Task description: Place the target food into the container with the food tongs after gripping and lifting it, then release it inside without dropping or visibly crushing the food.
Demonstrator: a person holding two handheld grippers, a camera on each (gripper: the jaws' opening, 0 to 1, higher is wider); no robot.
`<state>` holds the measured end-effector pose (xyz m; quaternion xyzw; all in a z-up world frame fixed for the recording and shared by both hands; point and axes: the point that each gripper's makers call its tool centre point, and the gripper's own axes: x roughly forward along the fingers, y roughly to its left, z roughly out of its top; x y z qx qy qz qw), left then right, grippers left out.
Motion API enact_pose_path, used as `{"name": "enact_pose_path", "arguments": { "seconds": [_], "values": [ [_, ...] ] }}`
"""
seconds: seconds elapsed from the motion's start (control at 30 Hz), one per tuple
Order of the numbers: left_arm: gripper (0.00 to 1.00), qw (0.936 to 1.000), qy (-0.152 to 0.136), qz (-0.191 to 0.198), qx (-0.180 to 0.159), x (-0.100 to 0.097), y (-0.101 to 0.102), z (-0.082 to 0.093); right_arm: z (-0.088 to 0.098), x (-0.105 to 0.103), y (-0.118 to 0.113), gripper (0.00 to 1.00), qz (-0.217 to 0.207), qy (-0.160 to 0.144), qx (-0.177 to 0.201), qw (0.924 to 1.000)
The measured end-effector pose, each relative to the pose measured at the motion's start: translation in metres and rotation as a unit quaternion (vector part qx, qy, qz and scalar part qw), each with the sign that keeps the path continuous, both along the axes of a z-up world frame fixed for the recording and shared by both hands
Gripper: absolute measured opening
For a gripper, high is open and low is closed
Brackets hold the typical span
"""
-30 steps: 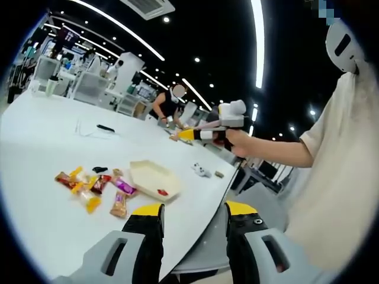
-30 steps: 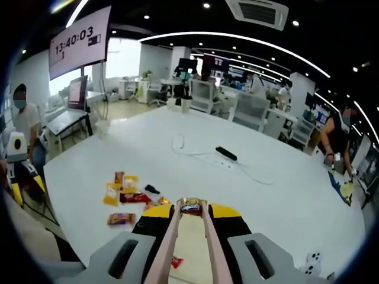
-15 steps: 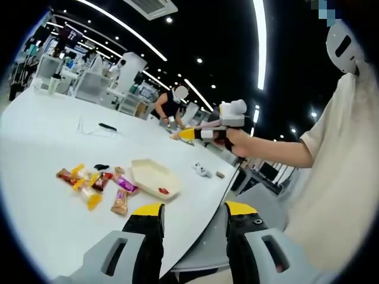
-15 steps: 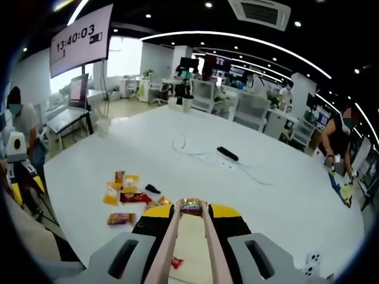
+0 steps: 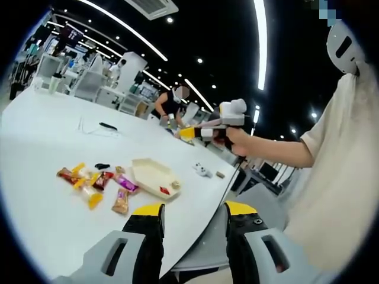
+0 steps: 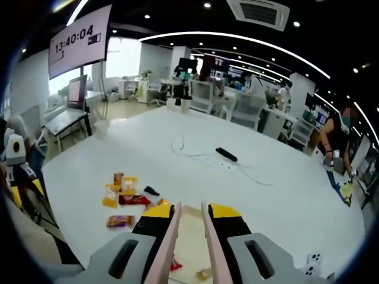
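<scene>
Overhead — a screen (image 6: 80,39) reading "13:40:04"

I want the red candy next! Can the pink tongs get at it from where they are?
Probably yes: the pink tongs, tips apart, hang over the cream tray; the red-wrapped candy lies uncovered on the white table nearby.

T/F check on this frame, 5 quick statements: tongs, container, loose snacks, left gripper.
1. The tongs hold a snack between their tips. False: the tips are apart with nothing between them.
2. Two pieces lie inside the container. True: a red piece and a tan piece.
3. The loose snacks are stacked in the container. False: they lie on the white table beside it.
4. The left gripper is open and holds nothing. True.
5. A black cable lies on the table beyond the snacks. True.
</scene>
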<state>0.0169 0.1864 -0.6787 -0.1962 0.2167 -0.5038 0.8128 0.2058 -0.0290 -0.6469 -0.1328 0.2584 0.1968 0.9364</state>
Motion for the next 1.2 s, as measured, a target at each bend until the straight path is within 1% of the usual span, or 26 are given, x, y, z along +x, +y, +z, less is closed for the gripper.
{"name": "enact_pose_path", "arguments": {
  "seconds": [0.3, 0.57, 0.9, 1.1, 1.2],
  "values": [
    [0.39, 1.0, 0.004, -0.001, -0.002, -0.001, -0.001, -0.002, -0.004, 0.001, 0.001, 0.22, 0.001, 0.006, 0.003, 1.0],
    [0.39, 1.0, 0.006, 0.002, 0.001, -0.001, 0.002, -0.003, -0.013, 0.0, 0.025, 0.23, 0.023, 0.016, 0.007, 0.9996],
    [0.39, 0.9997, 0.016, 0.016, 0.002, -0.002, 0.01, -0.009, -0.033, 0.001, 0.057, 0.24, 0.057, 0.038, 0.01, 0.9976],
    [0.39, 0.9995, 0.023, 0.023, 0.001, -0.002, 0.012, -0.012, -0.043, 0.001, 0.069, 0.24, 0.065, 0.051, 0.017, 0.9964],
    [0.39, 0.9994, 0.025, 0.024, -0.004, 0.001, 0.011, -0.009, -0.051, 0.001, 0.081, 0.24, 0.07, 0.059, 0.024, 0.9955]
  ]
}}
